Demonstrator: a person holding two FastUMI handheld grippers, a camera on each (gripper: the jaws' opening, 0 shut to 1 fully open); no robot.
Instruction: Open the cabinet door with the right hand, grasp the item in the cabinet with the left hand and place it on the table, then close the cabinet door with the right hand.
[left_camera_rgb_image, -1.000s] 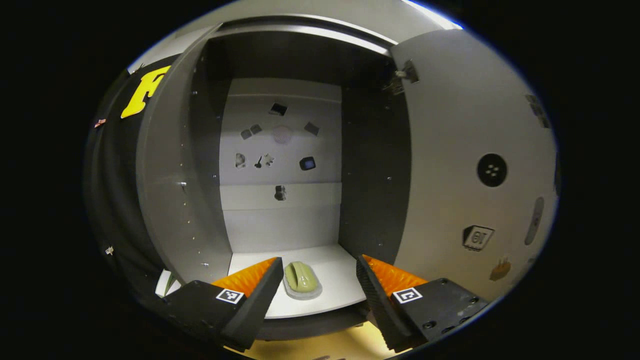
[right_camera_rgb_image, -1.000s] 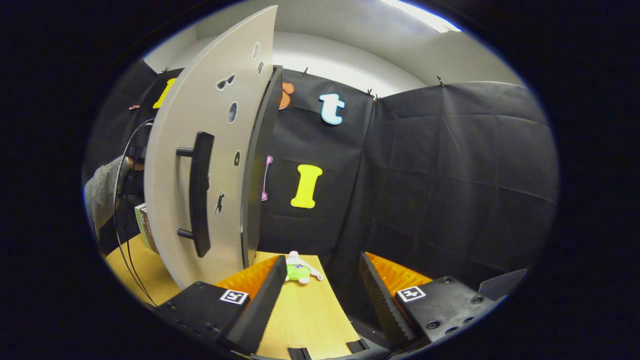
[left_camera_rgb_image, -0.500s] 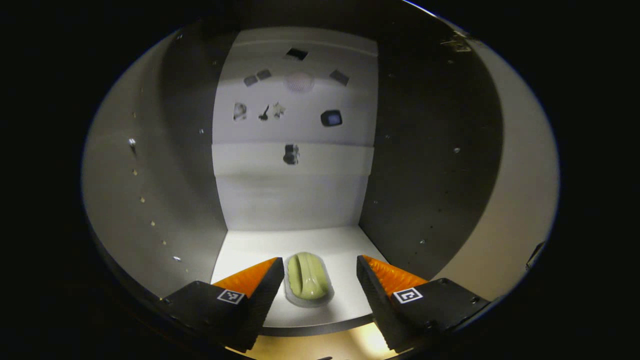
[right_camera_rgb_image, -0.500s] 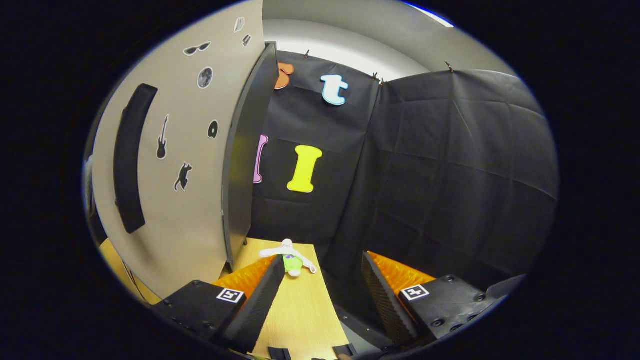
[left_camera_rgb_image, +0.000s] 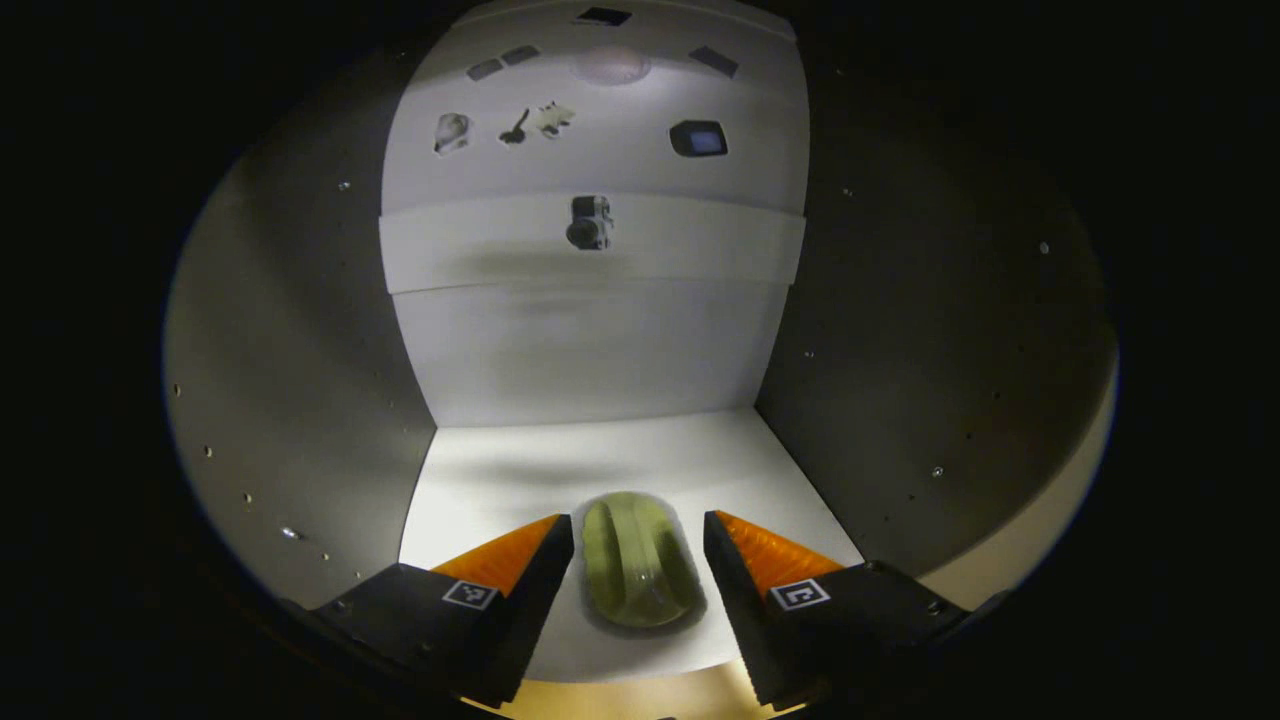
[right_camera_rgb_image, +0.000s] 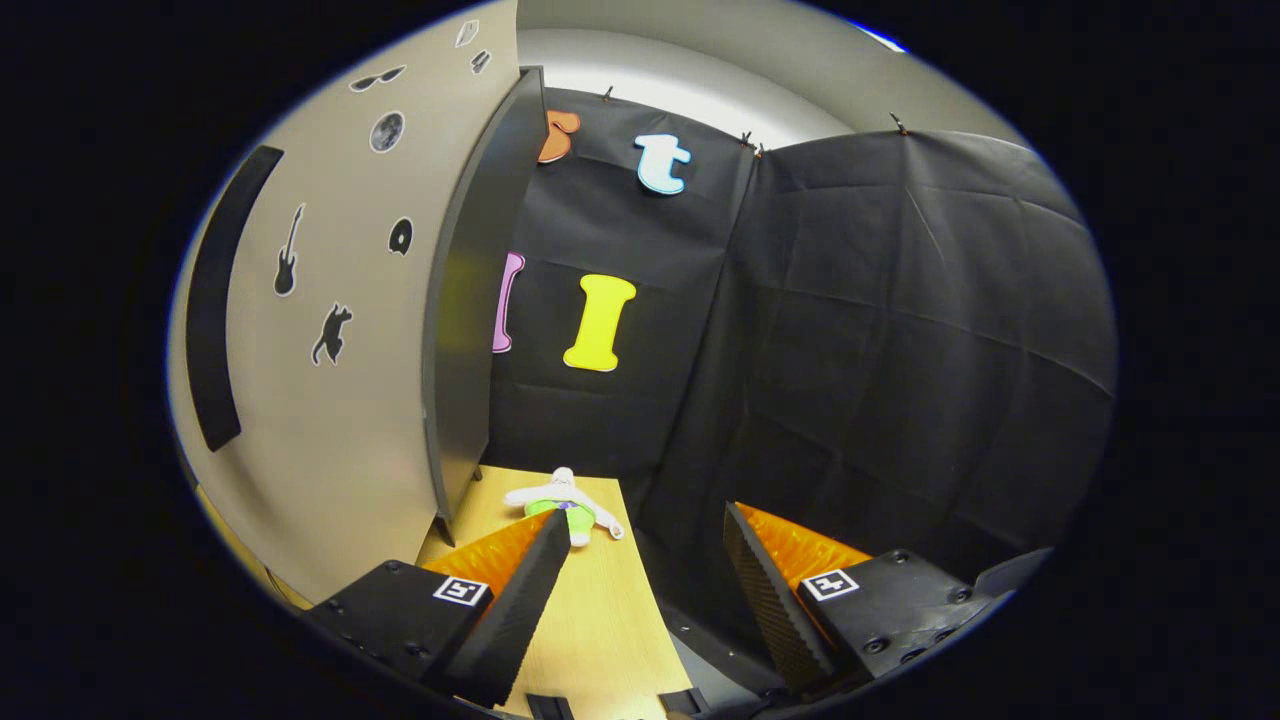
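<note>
In the left gripper view, the grey left inner wall (left_camera_rgb_image: 290, 400) of the cabinet (left_camera_rgb_image: 590, 340) curves up the left side, dotted with small peg holes. Next comes the pale back panel (left_camera_rgb_image: 590, 340), carrying several small stickers (left_camera_rgb_image: 590, 222) near its top. Below it lies the white cabinet floor (left_camera_rgb_image: 520, 470), and on that floor, near the front edge, sits the green oval item (left_camera_rgb_image: 635, 570). The left tool (left_camera_rgb_image: 637, 545) is released, its two fingers spread to either side of the item, just beside it; whether they touch it cannot be told. The dark right inner wall (left_camera_rgb_image: 930, 350) closes that view. In the right gripper view, the open cabinet door (right_camera_rgb_image: 330, 400) stands at the left, with a long black handle (right_camera_rgb_image: 220, 300) and dark stickers, among them a guitar (right_camera_rgb_image: 287, 250) and a cat (right_camera_rgb_image: 330, 333). Right of its edge the wooden surface (right_camera_rgb_image: 590, 620) runs forward, and a small white and green toy figure (right_camera_rgb_image: 562, 500) lies on it near the booth's black cloth wall (right_camera_rgb_image: 900, 350). The right tool (right_camera_rgb_image: 645, 540) hovers over the surface, released and gripping nothing, its fingers well apart, clear of the door.
</note>
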